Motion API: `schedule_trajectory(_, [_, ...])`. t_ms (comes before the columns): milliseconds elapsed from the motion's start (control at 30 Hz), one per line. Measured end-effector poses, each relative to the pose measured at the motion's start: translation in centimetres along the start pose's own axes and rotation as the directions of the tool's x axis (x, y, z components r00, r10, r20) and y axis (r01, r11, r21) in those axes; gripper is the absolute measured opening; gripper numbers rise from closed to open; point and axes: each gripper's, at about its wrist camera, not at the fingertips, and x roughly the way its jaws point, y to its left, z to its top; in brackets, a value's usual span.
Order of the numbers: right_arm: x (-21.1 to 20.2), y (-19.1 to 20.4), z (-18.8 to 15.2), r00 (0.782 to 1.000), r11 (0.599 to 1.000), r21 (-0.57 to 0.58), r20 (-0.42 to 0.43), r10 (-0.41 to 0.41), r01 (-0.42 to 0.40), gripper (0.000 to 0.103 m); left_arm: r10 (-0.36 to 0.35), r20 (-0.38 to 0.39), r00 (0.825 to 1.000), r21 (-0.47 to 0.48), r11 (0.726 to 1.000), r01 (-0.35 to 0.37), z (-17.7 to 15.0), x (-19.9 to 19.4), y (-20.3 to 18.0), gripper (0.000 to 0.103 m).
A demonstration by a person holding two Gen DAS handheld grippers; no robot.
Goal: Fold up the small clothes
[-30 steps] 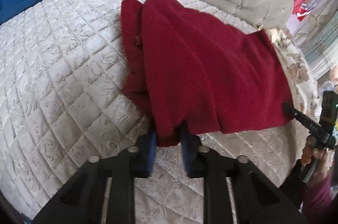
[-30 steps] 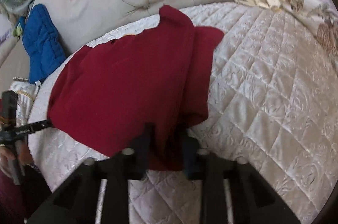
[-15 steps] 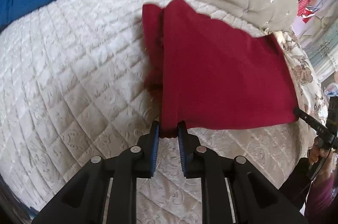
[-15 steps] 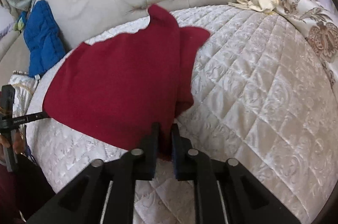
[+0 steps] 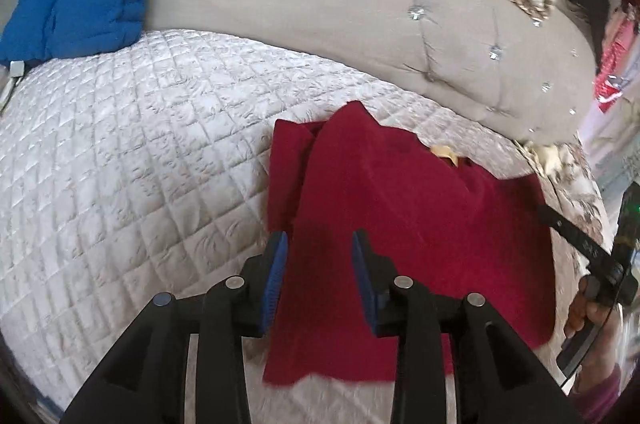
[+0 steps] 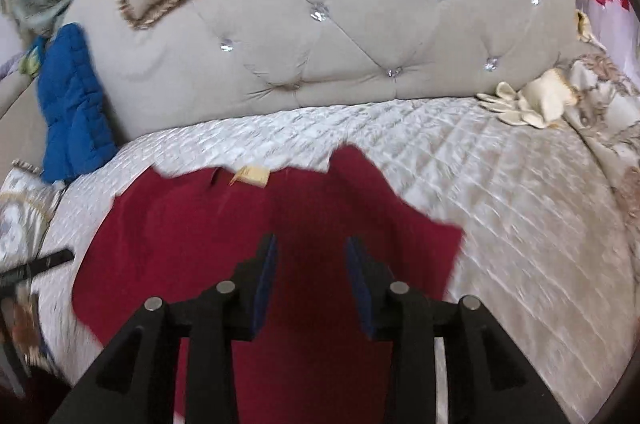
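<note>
So the red garment (image 5: 420,232) is laid flat on the quilted bed (image 5: 132,160), folded over once by the look of it, with a yellow label (image 6: 250,176) seen at the far edge. Both grippers are spread wide with nothing pinched: the left gripper (image 5: 318,244) is hung over the garment's left edge, the right gripper (image 6: 310,248) over its right part, where a sleeve flap (image 6: 420,236) is stuck out sideways. The long axis is run left to right between the two. A next fold would probably be taken from whichever side edge is grabbed, and each gripper is placed right above its own.
</note>
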Motion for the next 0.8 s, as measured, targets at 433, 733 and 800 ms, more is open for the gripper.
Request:
schedule_trajectory(433, [5.8,-4.7,0.9,0.994,0.98,0.168,-0.032,-0.104,0.108,0.033,0.054,-0.027,0.998,-0.042,0.998,-0.055,-0.5,3.4,2.4,0.017])
schedule_trajectory(733, [4.2,6.9,0.9,0.988,0.99,-0.036,-0.078,0.134,-0.137,0.047,0.04,-0.02,0.999,-0.088,0.995,-0.042,-0.6,2.5,2.9,0.018])
schedule_trajectory(800, [5.8,10.9,1.2,0.98,0.98,-0.092,-0.106,0.169,-0.179,0.047,0.041,-0.018,0.999,-0.081,0.996,-0.042,-0.7,2.3,2.9,0.018])
